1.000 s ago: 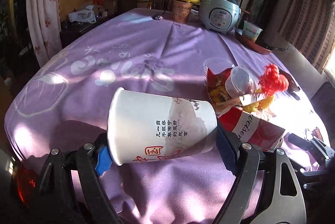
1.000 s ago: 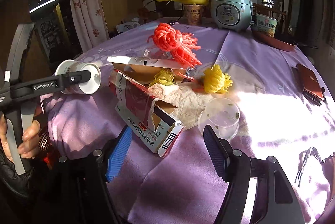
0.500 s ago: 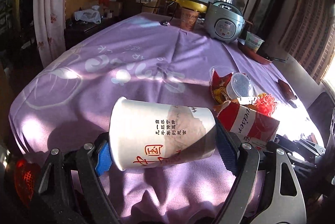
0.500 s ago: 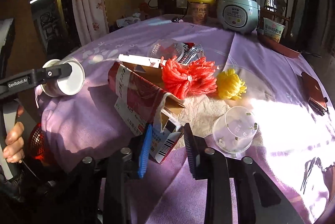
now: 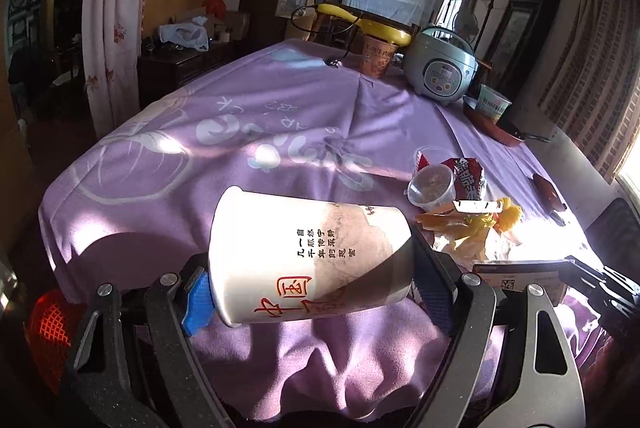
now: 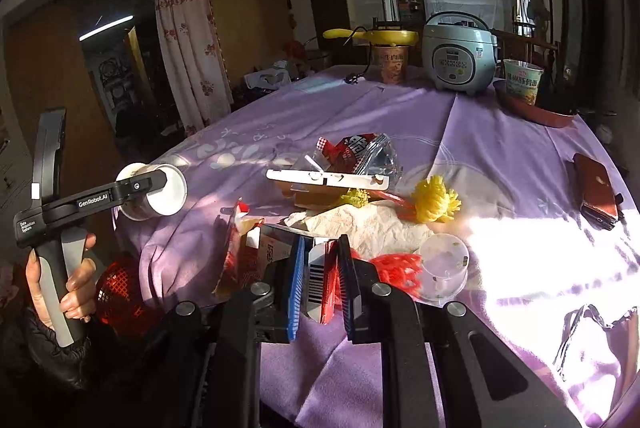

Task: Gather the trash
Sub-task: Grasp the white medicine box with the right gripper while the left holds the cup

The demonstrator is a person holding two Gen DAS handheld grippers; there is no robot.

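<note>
Left wrist view showed my left gripper (image 5: 308, 284) clamped across a white paper cup (image 5: 308, 256) with red and black characters, lying sideways above the purple tablecloth (image 5: 280, 116). My right gripper (image 6: 320, 276) had just been closing and pinched the barcoded end of a red-and-white carton (image 6: 318, 278), apparently lifted a little off the cloth. A hand (image 6: 60, 280) gripped the left tool's handle, both tools tilted downward.

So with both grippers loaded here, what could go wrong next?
1. The right gripper pinches only the barcode end of the torn red carton; it may tear or slip free.
2. The carton could drag the red pompom and clear cup.
3. The sideways paper cup may spill dregs.
</note>
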